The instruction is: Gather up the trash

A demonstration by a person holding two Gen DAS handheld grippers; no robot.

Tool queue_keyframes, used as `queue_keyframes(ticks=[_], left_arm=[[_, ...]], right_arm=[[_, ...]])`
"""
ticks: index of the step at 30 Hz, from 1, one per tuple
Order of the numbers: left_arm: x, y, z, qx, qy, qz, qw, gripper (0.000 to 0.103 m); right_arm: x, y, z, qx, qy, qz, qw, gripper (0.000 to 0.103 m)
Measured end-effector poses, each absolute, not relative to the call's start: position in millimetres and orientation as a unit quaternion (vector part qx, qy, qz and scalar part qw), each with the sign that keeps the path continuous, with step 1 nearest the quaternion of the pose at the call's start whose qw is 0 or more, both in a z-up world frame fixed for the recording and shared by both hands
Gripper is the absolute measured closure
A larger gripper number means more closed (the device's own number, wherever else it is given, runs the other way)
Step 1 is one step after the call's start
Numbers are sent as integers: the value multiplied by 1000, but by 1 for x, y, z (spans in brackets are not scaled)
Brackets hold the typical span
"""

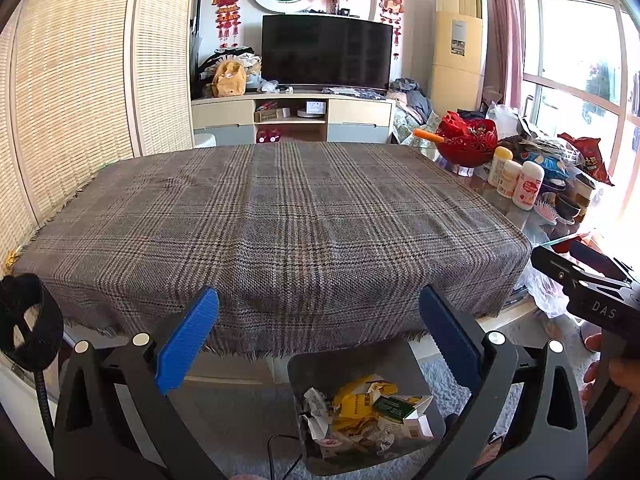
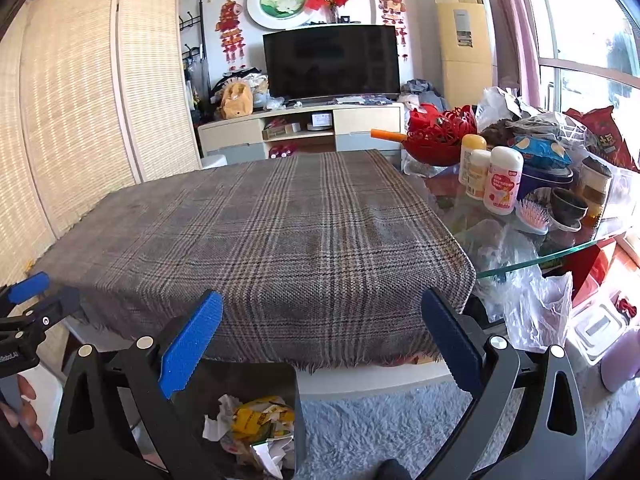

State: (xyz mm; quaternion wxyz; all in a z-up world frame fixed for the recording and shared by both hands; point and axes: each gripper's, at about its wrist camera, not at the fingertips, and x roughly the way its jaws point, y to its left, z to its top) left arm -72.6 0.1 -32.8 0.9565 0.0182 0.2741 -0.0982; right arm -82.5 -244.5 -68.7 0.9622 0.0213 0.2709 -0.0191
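Holding Both Grippers Wide Above a Filled Bin

Sitting on pale shaggy carpet below the table edge, the grey bin (image 1: 362,412) held the trash (image 1: 360,404): crumpled white paper, yellow wrappers and a green-and-white carton. A fringed plaid woven cloth (image 1: 280,220) covered the table. The left gripper (image 1: 318,340) and right gripper (image 2: 322,340) both stood with blue ribbed fingers spread wide, empty. "DAS" showed on the right gripper's black body.

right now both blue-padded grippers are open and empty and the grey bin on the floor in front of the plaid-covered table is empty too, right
Not quite: the grey bin is not empty. The left wrist view shows crumpled white paper, yellow wrappers and a small carton inside it. The rest holds: the left gripper and right gripper are both open with nothing between their blue pads, and the bin stands on the floor before the plaid-covered table.
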Motion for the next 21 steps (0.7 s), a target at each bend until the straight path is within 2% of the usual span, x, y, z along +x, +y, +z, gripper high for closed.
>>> queue_keyframes(ticks=[21], left_arm=[[-72,-1,-30,31,278,-84,957,8]], right_arm=[[-83,-244,-69,21,272,-23,962,3]])
